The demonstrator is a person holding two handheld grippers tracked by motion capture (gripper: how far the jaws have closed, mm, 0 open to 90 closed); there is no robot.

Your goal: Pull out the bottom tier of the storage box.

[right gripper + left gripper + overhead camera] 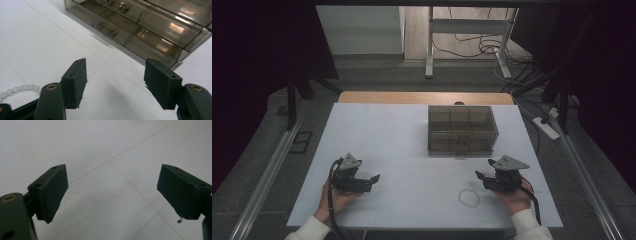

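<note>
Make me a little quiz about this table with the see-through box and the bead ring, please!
1. True or false: the right hand-held gripper holds the bead bracelet.
2. Which lies nearer the bracelet: A, the left hand-held gripper, or B, the right one?
3. What is between the left gripper's jaws?

Key:
1. False; its jaws are open and empty, and the bracelet lies on the white table.
2. B.
3. Nothing. The clear drawer box stands farther back.

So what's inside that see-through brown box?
The box is split into compartments. In the right gripper view, small metal bits sit in a few. The tinted lid and glare hide what exactly they are, and the far compartments.
</note>
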